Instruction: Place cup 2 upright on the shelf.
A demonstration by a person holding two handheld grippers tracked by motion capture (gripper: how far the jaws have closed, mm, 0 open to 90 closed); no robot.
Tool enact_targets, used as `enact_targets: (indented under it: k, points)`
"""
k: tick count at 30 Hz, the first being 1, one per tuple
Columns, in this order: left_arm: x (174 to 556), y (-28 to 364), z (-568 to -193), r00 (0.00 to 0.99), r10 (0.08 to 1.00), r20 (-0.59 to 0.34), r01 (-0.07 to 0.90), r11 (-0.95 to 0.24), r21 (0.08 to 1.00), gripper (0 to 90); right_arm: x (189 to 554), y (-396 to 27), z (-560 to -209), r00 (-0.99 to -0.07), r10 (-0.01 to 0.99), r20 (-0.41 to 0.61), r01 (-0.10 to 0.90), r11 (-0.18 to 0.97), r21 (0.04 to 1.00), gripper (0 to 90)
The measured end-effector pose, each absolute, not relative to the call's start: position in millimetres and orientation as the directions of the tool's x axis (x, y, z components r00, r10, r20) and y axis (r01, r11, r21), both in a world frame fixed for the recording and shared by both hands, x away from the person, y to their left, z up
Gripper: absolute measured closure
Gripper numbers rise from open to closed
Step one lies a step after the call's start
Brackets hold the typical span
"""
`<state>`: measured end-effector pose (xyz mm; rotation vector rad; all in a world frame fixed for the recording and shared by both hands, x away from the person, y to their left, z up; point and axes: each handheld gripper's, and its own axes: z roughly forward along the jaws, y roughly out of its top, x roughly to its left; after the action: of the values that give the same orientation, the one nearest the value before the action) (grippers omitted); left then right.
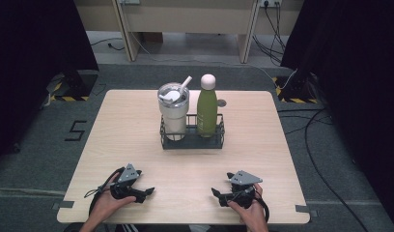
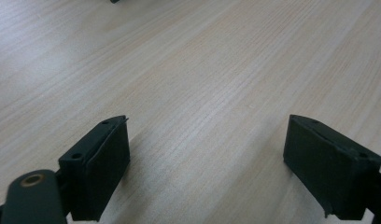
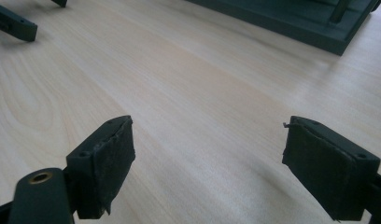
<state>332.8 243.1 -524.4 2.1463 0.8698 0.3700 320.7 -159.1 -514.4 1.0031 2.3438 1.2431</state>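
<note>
A black wire caddy (image 1: 192, 139) stands at the middle of the wooden table (image 1: 127, 125). In it stand a steel tumbler (image 1: 174, 113) with a white lid and straw, on the left, and a green bottle (image 1: 207, 107) with a pale cap, on the right. My left gripper (image 1: 146, 194) rests low at the front left, open, with bare wood between its jaws (image 2: 207, 154). My right gripper (image 1: 218, 194) lies at the front right, open too (image 3: 207, 158), and holds nothing. The caddy's dark base (image 3: 291, 21) sits ahead of the right gripper.
Dark curtains hang at both sides, with stand bases (image 1: 74, 84) on the grey floor. Cables (image 1: 320, 159) trail right of the table. A light desk frame (image 1: 185, 24) stands behind. A small round mark (image 1: 221, 103) lies on the table behind the bottle.
</note>
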Motion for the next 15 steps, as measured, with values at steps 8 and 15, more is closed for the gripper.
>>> enact_targets:
  k: [8,15]
  points:
    - [332.8,243.1,-524.4,0.724,0.690,-0.020,0.464,-0.465,0.754,13.9,321.4,-157.1,-516.2,-0.726,0.686,0.052,0.468,0.437,0.768,16.3]
    - [332.7,243.1,-524.4,0.724,0.690,-0.019,0.464,-0.466,0.754,13.9,320.3,-151.2,-518.6,-0.744,0.668,-0.006,0.461,0.521,0.718,14.1]
